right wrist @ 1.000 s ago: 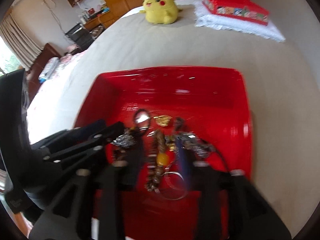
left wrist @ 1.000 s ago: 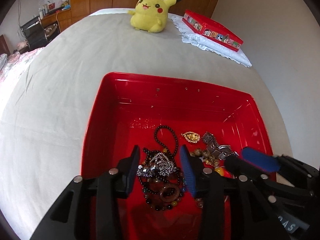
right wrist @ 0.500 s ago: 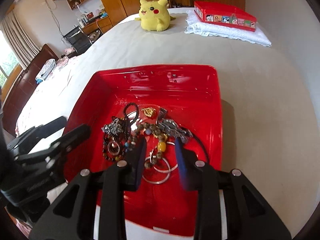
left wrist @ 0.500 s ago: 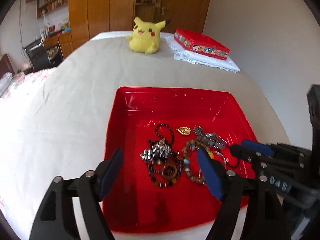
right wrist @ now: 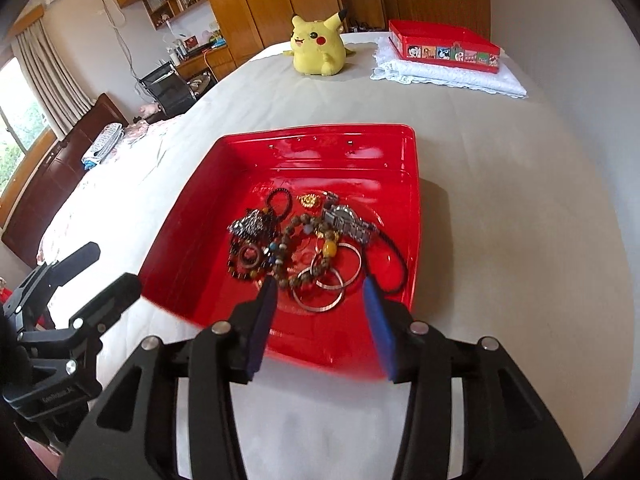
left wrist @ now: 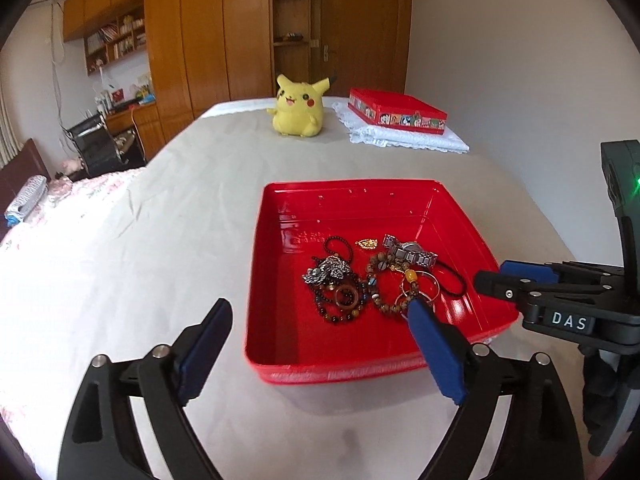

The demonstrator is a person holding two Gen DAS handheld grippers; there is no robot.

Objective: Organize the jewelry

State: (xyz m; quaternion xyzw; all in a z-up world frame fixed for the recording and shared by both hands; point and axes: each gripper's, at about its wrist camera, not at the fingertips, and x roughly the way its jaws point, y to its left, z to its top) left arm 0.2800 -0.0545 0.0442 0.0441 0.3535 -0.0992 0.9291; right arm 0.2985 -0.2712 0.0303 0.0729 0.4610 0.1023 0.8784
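Observation:
A red tray (left wrist: 360, 368) lies on the bed and holds a heap of jewelry. In the heap are a silver watch (left wrist: 410, 254), a wooden bead bracelet (left wrist: 378, 280), a gold pendant (left wrist: 367, 243) and a silver cluster pendant (left wrist: 328, 270). My left gripper (left wrist: 320, 312) hovers over the tray's near left corner, its jaws opening wide with nothing held. My right gripper (right wrist: 320, 286) hangs above the tray's (right wrist: 188, 216) near edge, just behind two metal bangles (right wrist: 320, 288). Its jaws are opening and touch nothing. The watch (right wrist: 348, 222) lies further in.
A yellow plush toy (left wrist: 298, 106) sits at the far end of the bed. Beside it a red tin box (left wrist: 396, 114) rests on a folded white cloth (left wrist: 408, 140). Grey bedcover surrounds the tray. A chair and wooden wardrobes stand beyond the bed.
Both grippers have pulled back and up out of the tray. The left jaws have spread wide; the right jaws narrowed, then widened. The jewelry stays in the tray.

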